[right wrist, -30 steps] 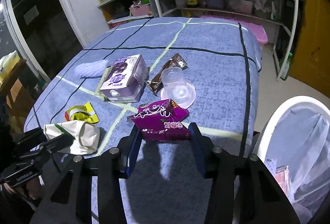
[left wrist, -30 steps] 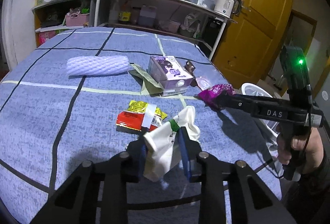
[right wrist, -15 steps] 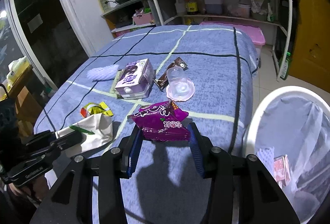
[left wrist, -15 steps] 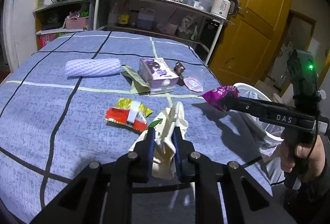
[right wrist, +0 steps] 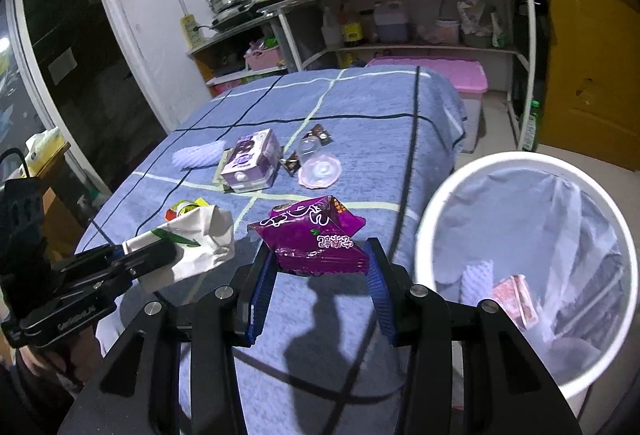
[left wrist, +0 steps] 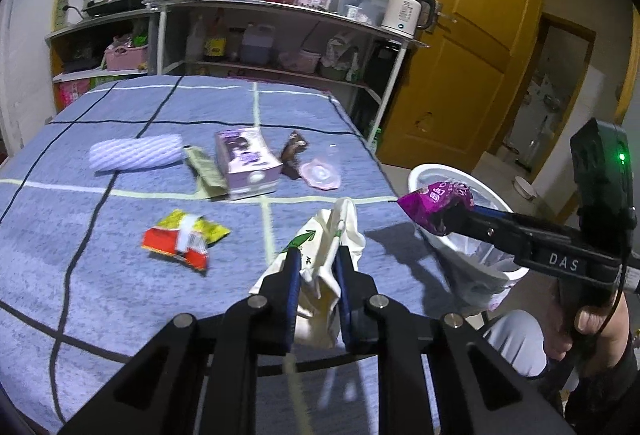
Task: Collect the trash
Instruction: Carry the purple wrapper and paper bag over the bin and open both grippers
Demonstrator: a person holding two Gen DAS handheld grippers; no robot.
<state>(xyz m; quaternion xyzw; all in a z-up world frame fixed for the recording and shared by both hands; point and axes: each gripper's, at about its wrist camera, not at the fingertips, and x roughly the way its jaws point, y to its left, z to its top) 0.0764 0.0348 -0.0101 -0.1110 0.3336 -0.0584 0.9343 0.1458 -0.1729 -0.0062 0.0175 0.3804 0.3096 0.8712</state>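
My left gripper (left wrist: 318, 263) is shut on a crumpled white paper bag (left wrist: 328, 235) with a green mark, held above the near edge of the blue table (left wrist: 120, 295). It also shows in the right wrist view (right wrist: 188, 247). My right gripper (right wrist: 320, 259) is shut on a purple snack wrapper (right wrist: 310, 235), held just left of the white bin (right wrist: 440, 203). In the left wrist view the wrapper (left wrist: 438, 201) hangs in front of the bin's rim (left wrist: 424, 171). The bin holds some trash.
On the table lie a red-yellow packet (left wrist: 180, 237), a purple carton (left wrist: 246, 161), a white foam sleeve (left wrist: 136, 153), a brown wrapper (left wrist: 294, 151), a clear plastic lid (left wrist: 320, 175) and a green flat packet (left wrist: 206, 171). Shelves (left wrist: 280, 35) stand behind.
Both grippers have lifted and pulled back from the table with their loads. The left shut on the paper bag. The right carried the purple wrapper toward the bin.
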